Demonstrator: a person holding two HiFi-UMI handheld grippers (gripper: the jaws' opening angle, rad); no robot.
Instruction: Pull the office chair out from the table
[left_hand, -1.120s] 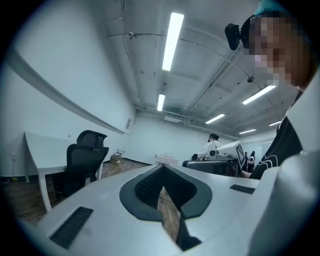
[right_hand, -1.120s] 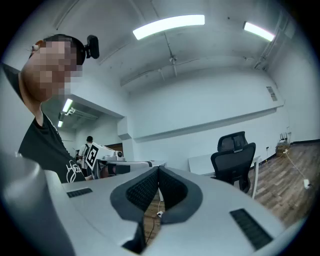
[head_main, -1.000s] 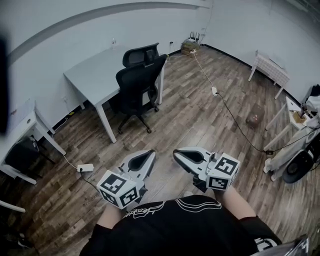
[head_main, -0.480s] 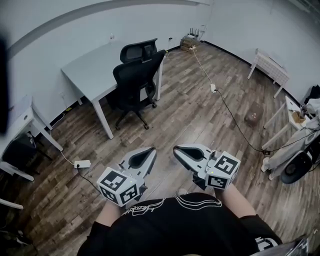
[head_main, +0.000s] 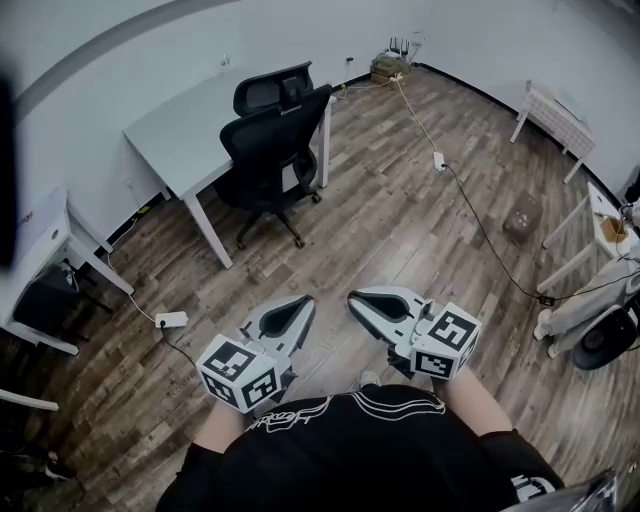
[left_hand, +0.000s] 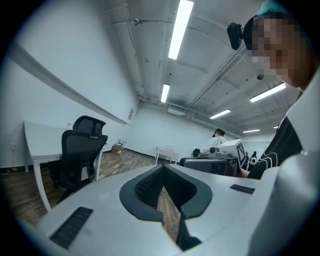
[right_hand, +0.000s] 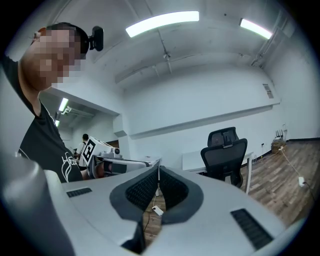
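Note:
A black office chair (head_main: 272, 150) with a mesh back and headrest stands tucked against the near side of a pale grey table (head_main: 190, 130) by the far wall. It also shows at left in the left gripper view as chair (left_hand: 77, 152) and at right in the right gripper view as chair (right_hand: 225, 152). My left gripper (head_main: 305, 302) and right gripper (head_main: 355, 300) are held side by side close to my body, well short of the chair. Both are shut, with nothing between their jaws.
A white power strip (head_main: 170, 320) and its cable lie on the wood floor at left. Another cable (head_main: 470, 215) runs across the floor to the right. A second white desk (head_main: 40, 250) stands at far left, white furniture (head_main: 600, 225) at right.
The view has shifted a little, so the chair and table sit slightly differently in the picture. Both grippers stay shut and in the same spot in front of my body.

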